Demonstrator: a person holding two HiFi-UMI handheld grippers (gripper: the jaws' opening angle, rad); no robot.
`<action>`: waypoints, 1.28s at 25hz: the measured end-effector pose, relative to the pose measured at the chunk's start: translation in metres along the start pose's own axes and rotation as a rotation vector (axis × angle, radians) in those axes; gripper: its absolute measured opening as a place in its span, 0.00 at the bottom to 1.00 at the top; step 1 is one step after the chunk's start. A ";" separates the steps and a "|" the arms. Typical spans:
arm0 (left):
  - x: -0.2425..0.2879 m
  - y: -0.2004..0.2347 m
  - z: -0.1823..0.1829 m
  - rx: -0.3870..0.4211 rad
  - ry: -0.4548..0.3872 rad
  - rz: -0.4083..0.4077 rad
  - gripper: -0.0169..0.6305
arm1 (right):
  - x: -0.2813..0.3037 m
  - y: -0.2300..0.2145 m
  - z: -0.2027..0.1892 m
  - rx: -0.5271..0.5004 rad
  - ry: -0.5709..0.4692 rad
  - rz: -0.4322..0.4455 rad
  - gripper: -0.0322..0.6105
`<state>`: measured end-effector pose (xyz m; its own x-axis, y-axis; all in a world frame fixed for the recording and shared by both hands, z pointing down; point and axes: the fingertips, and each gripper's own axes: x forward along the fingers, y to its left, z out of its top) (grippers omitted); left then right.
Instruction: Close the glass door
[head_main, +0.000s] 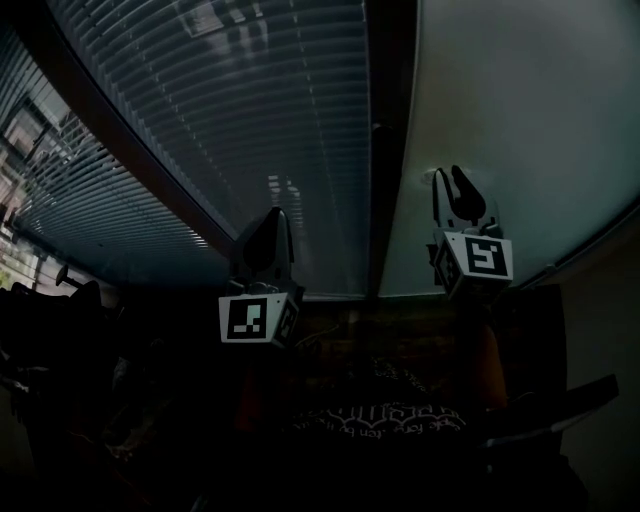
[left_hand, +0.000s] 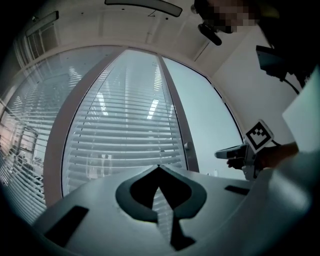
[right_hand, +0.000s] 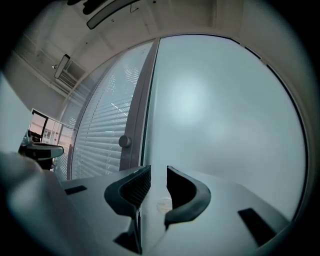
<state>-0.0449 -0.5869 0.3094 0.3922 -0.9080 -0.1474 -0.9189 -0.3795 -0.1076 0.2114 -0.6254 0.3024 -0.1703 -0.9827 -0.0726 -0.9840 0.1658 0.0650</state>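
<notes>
Glass door (head_main: 250, 150): the pane shows a pattern of fine horizontal slats, pale grey-blue with darker gaps. Door frame (head_main: 388, 150): plain dark brownish grey. Knob (right_hand: 124, 141): matt grey. Adjoining panel (head_main: 520, 130): frosted, uniform pale blue-white. Left gripper (head_main: 276, 214) and right gripper (head_main: 448, 173): black jaws on light grey bodies, with ribbed inner faces on the right one. Marker cube (head_main: 250, 320) on each: white faces bearing black squares.

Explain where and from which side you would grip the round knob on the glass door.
Probably grip the round knob across its sides, coming straight on from the front: it projects from the door's dark upright frame toward the grippers. The right gripper, jaws apart and empty, looks suited.
</notes>
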 end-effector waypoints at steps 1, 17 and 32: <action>-0.002 -0.004 -0.002 0.001 0.000 -0.008 0.03 | -0.008 0.000 0.000 0.001 -0.005 -0.003 0.18; -0.022 -0.040 0.019 -0.006 -0.017 -0.103 0.03 | -0.082 -0.001 0.018 -0.023 -0.012 -0.077 0.06; -0.023 -0.040 0.023 -0.006 -0.013 -0.086 0.03 | -0.087 0.019 0.025 -0.033 -0.031 -0.039 0.05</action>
<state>-0.0162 -0.5473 0.2946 0.4701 -0.8696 -0.1510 -0.8821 -0.4570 -0.1142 0.2064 -0.5344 0.2848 -0.1338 -0.9853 -0.1062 -0.9878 0.1240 0.0943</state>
